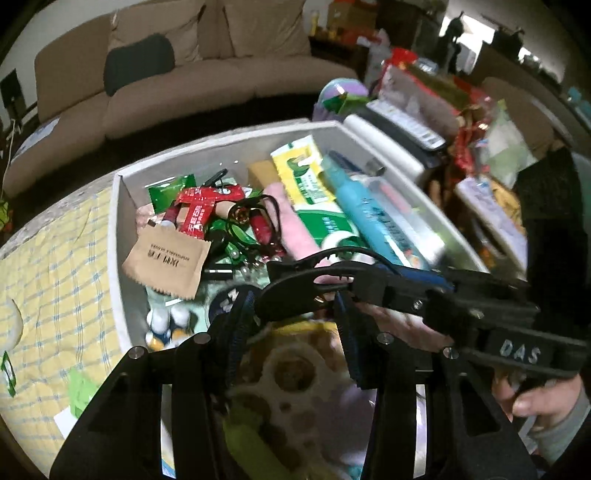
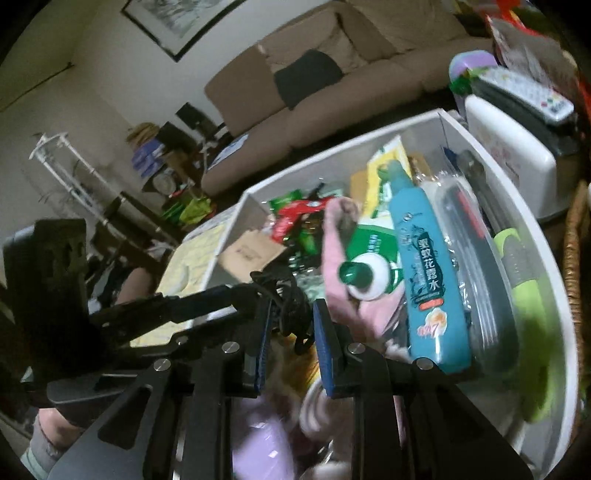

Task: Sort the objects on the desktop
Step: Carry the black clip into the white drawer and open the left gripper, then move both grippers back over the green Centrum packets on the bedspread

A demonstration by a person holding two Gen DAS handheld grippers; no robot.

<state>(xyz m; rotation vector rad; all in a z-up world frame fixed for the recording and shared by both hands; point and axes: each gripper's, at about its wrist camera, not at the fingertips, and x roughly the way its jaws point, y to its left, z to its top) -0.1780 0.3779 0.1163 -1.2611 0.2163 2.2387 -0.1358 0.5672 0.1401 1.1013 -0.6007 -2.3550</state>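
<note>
Dim room: tan sofa (image 1: 177, 74) with dark cushion (image 1: 138, 62), framed picture (image 2: 173, 22) on pale wall.
</note>
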